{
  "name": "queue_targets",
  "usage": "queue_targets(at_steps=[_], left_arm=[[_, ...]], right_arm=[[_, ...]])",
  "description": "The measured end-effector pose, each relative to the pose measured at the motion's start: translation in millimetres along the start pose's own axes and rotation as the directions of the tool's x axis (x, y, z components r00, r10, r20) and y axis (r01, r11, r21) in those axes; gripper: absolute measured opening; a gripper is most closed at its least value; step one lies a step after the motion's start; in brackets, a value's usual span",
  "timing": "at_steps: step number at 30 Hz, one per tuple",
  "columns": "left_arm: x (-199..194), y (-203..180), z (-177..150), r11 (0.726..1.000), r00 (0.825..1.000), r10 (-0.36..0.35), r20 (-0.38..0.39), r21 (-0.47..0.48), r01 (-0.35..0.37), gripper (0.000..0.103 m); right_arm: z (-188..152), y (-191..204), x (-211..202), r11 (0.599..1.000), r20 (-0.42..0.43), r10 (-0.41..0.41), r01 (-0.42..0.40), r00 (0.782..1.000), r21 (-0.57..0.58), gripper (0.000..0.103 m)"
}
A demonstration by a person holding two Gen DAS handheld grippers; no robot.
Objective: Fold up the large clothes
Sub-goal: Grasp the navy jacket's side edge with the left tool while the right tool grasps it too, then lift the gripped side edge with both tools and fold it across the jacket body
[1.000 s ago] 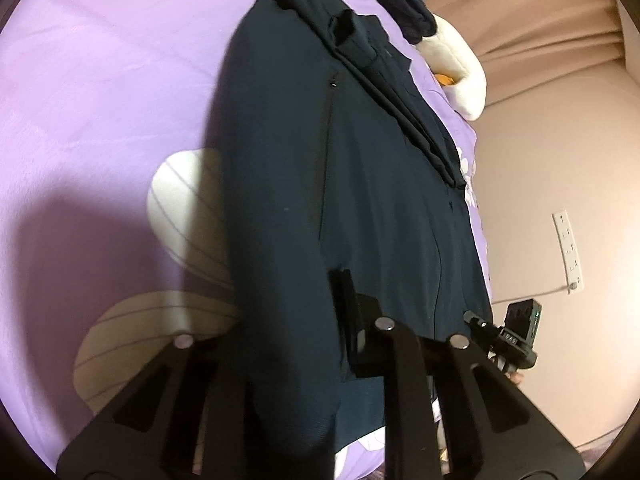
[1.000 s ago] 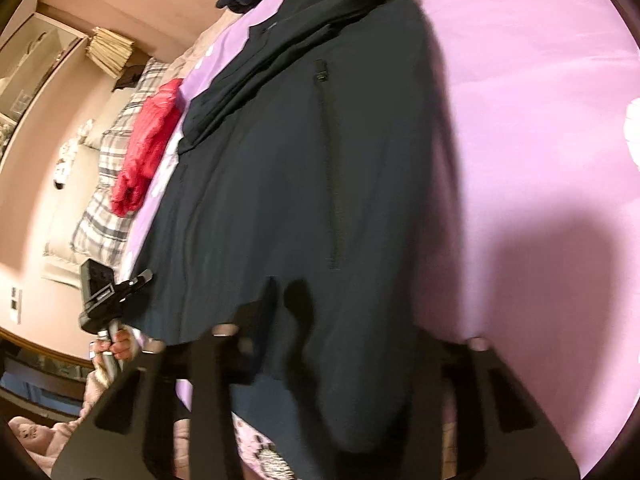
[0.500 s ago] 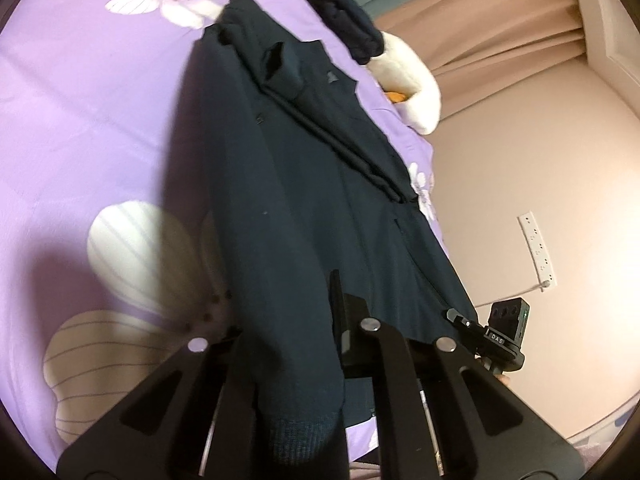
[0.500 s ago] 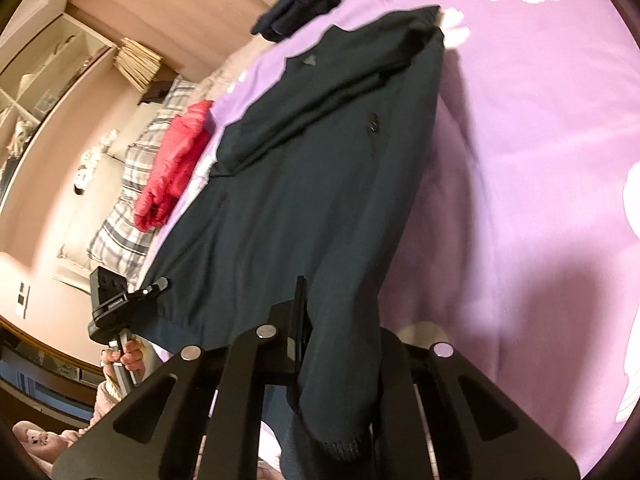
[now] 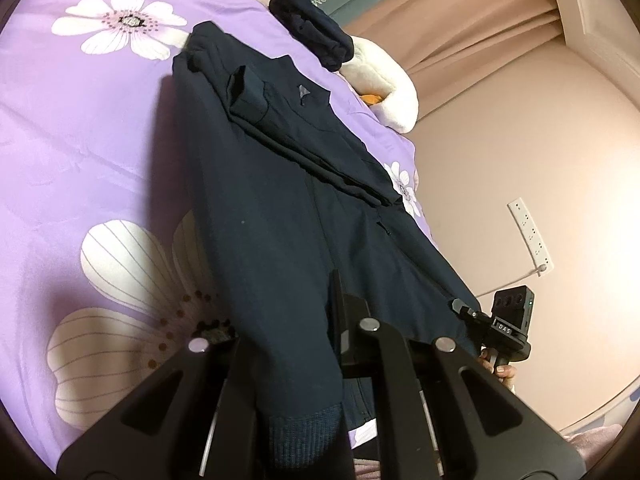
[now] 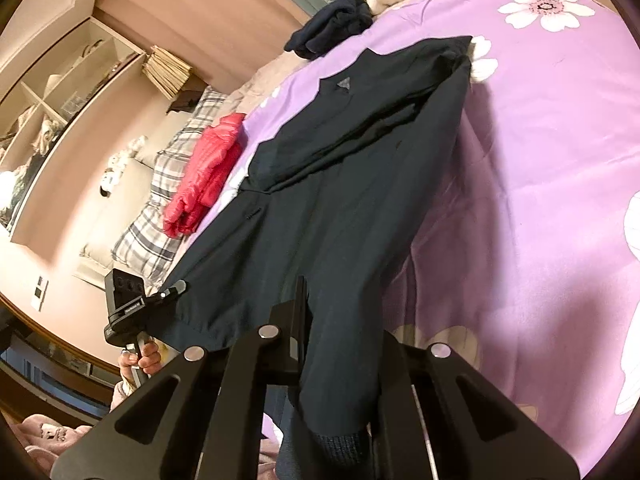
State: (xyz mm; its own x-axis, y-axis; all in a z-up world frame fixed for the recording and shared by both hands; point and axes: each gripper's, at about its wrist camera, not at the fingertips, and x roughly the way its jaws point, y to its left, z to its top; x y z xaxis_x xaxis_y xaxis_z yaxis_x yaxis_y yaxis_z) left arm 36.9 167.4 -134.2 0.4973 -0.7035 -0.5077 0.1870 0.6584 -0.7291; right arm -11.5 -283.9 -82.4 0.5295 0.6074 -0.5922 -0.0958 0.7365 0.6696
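A large dark navy jacket [image 5: 280, 208] lies lengthwise on a purple flowered bedspread [image 5: 80, 128], its collar end far from me and its sleeves folded across the chest. My left gripper [image 5: 288, 344] is shut on the jacket's hem at one bottom corner and holds it above the bed. My right gripper [image 6: 340, 344] is shut on the other bottom corner of the same jacket [image 6: 340, 184]. The hem hangs down between each gripper's fingers. Each gripper shows in the other's view: the right one [image 5: 500, 328], the left one [image 6: 136, 304].
A dark bundled garment [image 5: 316, 36] and a white plush toy [image 5: 388, 92] lie at the bed's far end. A red garment [image 6: 208, 168] lies on plaid pillows [image 6: 160, 216] beside the jacket. A wall with a power strip [image 5: 532, 236] runs along the bed.
Both grippers have lifted and pulled back with the hem; the jacket's lower part has risen off the bedspread and the views have tilted, so more of the room shows.
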Motion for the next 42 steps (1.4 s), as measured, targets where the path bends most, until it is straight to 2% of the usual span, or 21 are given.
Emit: queue_targets(at_steps=[12, 26, 34, 42], left_arm=[[-16.3, -25.2, 4.1, 0.999, 0.999, -0.033, 0.023, 0.044, 0.032, 0.006], [-58.1, -52.0, -2.3, 0.993, 0.992, -0.092, 0.087, 0.076, 0.086, 0.006], [-77.3, -69.0, -3.6, 0.989, 0.988, -0.114, 0.105, 0.103, 0.103, 0.006], [-106.6, -93.1, -8.1, 0.98, 0.982, -0.132, 0.134, 0.167, 0.109, 0.007]], right_arm=[[10.2, 28.2, -24.1, 0.995, 0.02, 0.059, -0.058, 0.998, -0.077, 0.008], [7.5, 62.1, -53.2, 0.975, 0.044, 0.161, -0.152, 0.986, -0.164, 0.008], [7.1, 71.2, -70.6, 0.966, 0.066, 0.188, -0.173, 0.98, -0.192, 0.008], [1.4, 99.1, -91.9, 0.931, 0.064, 0.231, -0.201, 0.971, -0.305, 0.008]])
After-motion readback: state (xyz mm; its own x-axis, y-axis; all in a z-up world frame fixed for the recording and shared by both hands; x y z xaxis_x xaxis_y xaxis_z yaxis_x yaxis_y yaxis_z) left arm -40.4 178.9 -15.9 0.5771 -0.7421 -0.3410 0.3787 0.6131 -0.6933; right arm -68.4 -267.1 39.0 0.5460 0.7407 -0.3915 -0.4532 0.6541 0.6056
